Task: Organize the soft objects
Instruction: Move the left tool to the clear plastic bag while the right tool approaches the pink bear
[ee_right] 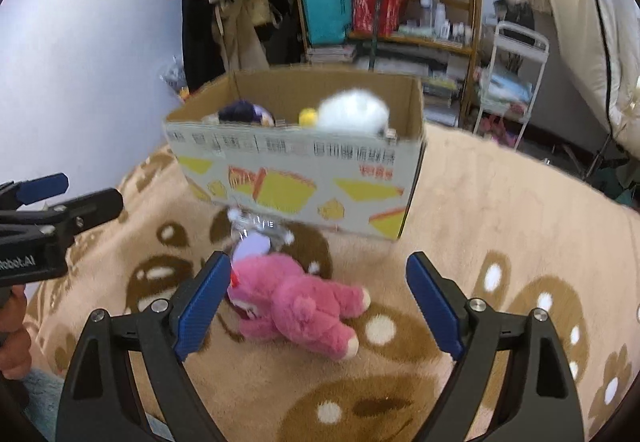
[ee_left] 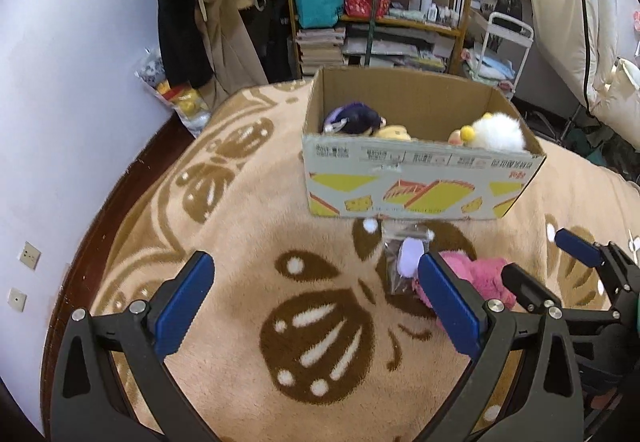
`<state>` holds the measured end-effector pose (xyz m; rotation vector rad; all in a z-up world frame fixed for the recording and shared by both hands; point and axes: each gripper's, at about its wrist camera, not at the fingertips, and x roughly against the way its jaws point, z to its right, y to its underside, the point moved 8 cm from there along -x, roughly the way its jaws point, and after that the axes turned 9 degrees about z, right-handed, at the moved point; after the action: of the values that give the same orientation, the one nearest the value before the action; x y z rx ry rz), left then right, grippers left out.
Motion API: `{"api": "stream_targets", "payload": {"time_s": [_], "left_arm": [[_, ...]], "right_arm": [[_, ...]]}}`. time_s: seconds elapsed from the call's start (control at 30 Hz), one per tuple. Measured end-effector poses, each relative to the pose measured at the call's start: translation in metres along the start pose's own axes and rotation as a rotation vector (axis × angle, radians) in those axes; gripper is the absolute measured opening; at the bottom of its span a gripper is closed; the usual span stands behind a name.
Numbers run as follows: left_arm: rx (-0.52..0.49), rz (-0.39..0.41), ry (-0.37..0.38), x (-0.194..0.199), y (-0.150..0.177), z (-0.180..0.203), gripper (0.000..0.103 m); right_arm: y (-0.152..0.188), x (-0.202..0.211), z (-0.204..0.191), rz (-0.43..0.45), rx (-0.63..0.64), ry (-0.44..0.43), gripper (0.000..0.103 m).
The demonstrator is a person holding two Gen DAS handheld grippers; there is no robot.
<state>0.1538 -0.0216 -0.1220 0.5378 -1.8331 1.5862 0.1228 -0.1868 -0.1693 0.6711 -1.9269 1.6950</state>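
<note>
Pink plush toy (ee_right: 298, 306), fluffy, lying on its side on the beige patterned blanket (ee_right: 500, 202), between the spread right tongs (ee_right: 318, 306), nearer the left pad. A clear plastic packet (ee_right: 256, 238) touches its head. Behind: open cardboard box (ee_right: 296, 170) holding a white plush (ee_right: 352, 112) and a purple plush (ee_right: 244, 112). Left tongs (ee_left: 316, 306) spread, empty, beside the toy.

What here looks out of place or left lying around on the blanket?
Two things lie loose on the blanket just in front of the cardboard box, which already holds other plush toys: a pink plush toy lying on its side, and a small clear plastic bag with something pale purple inside, between the toy and the box.
</note>
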Motion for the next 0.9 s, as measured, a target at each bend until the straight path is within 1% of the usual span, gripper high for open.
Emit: {"api": "stream_targets", "payload": {"time_s": [0.1, 0.37, 0.4, 0.43, 0.5, 0.6, 0.77, 0.9], "left_arm": [[0.001, -0.028, 0.007, -0.01, 0.005, 0.002, 0.101], [-0.014, -0.11, 0.043, -0.033, 0.019, 0.013, 0.101], [-0.017, -0.115, 0.047, -0.034, 0.02, 0.014, 0.101], [-0.022, -0.125, 0.052, -0.036, 0.022, 0.017, 0.101], [-0.026, -0.142, 0.057, -0.041, 0.026, 0.02, 0.101], [-0.026, -0.172, 0.069, -0.047, 0.031, 0.024, 0.101], [-0.008, -0.209, 0.087, -0.057, 0.04, 0.028, 0.101], [0.008, -0.241, 0.092, -0.068, 0.045, 0.028, 0.101]], "right_arm": [[0.012, -0.012, 0.003, -0.057, -0.019, -0.008, 0.093], [0.03, -0.031, 0.011, -0.142, -0.054, 0.001, 0.093], [0.032, -0.032, 0.012, -0.15, -0.06, -0.001, 0.09], [0.033, -0.034, 0.014, -0.159, -0.066, -0.001, 0.085], [0.037, -0.037, 0.016, -0.179, -0.083, -0.01, 0.081], [0.041, -0.04, 0.017, -0.19, -0.115, -0.038, 0.079], [0.044, -0.047, 0.018, -0.204, -0.151, -0.07, 0.079], [0.047, -0.056, 0.017, -0.221, -0.194, -0.111, 0.079]]}}
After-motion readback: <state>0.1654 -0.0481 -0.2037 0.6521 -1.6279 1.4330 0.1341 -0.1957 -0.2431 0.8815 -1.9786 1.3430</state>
